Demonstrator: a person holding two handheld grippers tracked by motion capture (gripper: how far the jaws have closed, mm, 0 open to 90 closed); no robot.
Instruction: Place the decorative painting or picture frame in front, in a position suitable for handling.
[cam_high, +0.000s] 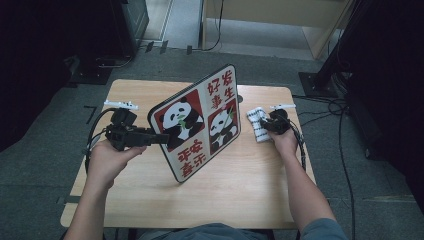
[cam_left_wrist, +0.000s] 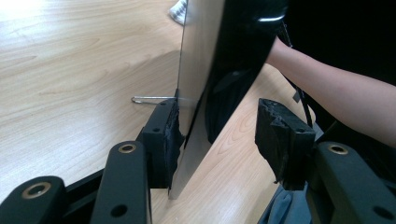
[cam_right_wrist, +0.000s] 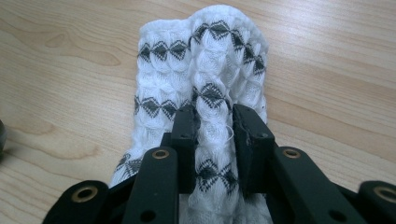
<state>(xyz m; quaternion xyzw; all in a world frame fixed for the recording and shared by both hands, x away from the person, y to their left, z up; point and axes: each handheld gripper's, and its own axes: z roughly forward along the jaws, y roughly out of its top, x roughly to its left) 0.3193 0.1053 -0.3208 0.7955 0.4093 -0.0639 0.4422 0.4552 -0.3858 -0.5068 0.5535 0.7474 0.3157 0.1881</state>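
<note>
1. The panda board (cam_high: 200, 122) stands tilted on edge near the middle of the wooden table (cam_high: 250, 190)
2. The left gripper (cam_high: 162, 139) is at the board's left edge; in the left gripper view one pad (cam_left_wrist: 170, 135) touches the panel (cam_left_wrist: 198, 70) while the other stands clear, so the jaws are released
3. The right gripper (cam_right_wrist: 214, 140) pinches a raised fold of the white patterned cloth (cam_right_wrist: 205, 60), which lies on the table to the right of the board
</note>
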